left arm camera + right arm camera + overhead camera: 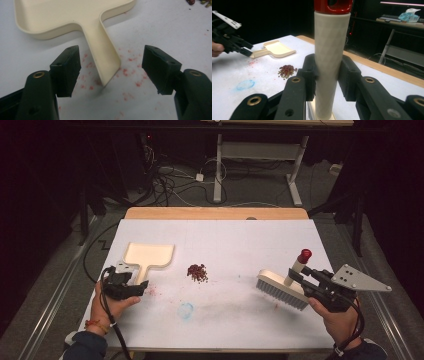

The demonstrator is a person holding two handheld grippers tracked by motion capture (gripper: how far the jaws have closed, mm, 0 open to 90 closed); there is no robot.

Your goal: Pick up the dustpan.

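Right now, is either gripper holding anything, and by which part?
The right gripper clamps the brush by its upright handle. The left gripper holds nothing; its open jaws straddle the dustpan handle.

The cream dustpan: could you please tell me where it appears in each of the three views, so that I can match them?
High view: the cream dustpan lies left of centre, handle toward the left gripper.
Left gripper view: it spans the top, handle running down between the open jaws.
Right gripper view: upper left, small, beyond the pile.
Shared landmark: the pile of red and green bits.
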